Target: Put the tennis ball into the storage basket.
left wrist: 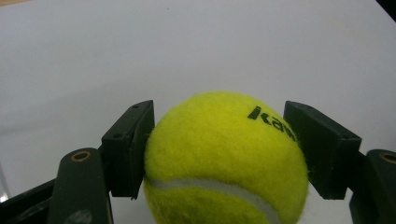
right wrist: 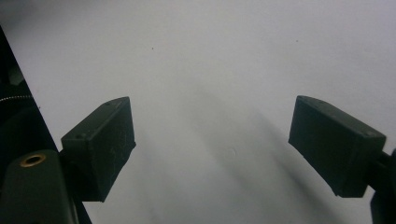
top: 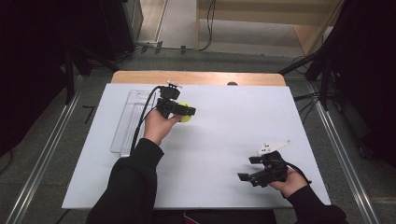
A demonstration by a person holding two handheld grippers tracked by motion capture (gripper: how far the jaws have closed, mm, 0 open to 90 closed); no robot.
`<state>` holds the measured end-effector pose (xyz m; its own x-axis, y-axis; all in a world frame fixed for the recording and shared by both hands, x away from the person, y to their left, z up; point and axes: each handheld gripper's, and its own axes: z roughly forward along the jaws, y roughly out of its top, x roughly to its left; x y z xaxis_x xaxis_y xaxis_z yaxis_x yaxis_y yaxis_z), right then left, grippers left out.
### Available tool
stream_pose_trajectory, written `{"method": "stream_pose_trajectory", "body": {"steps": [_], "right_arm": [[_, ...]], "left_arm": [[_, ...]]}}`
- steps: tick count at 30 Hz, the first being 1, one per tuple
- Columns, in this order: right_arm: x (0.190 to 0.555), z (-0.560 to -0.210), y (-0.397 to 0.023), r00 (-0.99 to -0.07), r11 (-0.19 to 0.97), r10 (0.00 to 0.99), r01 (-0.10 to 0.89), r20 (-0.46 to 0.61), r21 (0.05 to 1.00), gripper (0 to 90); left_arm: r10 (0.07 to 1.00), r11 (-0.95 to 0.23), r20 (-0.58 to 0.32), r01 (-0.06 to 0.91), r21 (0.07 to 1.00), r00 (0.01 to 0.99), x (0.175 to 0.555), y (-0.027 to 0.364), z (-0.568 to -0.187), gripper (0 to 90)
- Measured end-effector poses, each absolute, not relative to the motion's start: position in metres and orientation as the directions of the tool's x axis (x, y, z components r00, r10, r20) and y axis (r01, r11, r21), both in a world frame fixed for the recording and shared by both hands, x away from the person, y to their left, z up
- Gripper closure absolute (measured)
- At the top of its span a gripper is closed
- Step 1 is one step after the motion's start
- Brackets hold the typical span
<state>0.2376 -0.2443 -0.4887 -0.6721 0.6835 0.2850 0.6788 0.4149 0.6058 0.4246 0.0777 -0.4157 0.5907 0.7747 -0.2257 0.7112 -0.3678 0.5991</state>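
In the high view, the left gripper [top: 187, 111] hides most of the tennis ball [top: 186, 113], so that only a yellow-green sliver shows past its black jaws, and the clear plastic tray [top: 122, 126] left of it is hard to read, since its walls nearly vanish against the white surface [top: 224, 140]. The right gripper [top: 250, 168] rests low near the front right of that surface, jaws spread with nothing between them, well apart from the ball. The surface is a matte white sheet laid on a wooden top whose far edge shows as a tan strip; around it lie grey floor, metal rails and dark stands, with cables trailing at the back (the room's corners are too dark to make out). In the left gripper view, the ball [left wrist: 224, 158] sits clamped between the two black jaws, pressed on both sides; its bottom is cut off by the frame, and the black lettering on its fuzzy felt runs behind one jaw, so the word cannot be read whole. A white curved seam crosses its lower part. The ball appears lifted above the white sheet behind it. In the right gripper view, the two blocky, scuffed jaws stand wide apart over bare white surface [right wrist: 210, 70], which carries soft shadows and a few tiny specks; a dark edge cuts in at the left.
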Motion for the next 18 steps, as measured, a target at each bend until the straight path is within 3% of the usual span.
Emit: {"method": "stream_pose_trajectory", "body": {"steps": [18], "right_arm": [[0.238,-0.489,-0.243,-0.677,0.421,0.68,0.676,0.282,0.605,12.5]], "left_arm": [[0.698,-0.401,-0.274,0.679,0.615,0.661,0.401,0.085,-0.414,28.0]]}}
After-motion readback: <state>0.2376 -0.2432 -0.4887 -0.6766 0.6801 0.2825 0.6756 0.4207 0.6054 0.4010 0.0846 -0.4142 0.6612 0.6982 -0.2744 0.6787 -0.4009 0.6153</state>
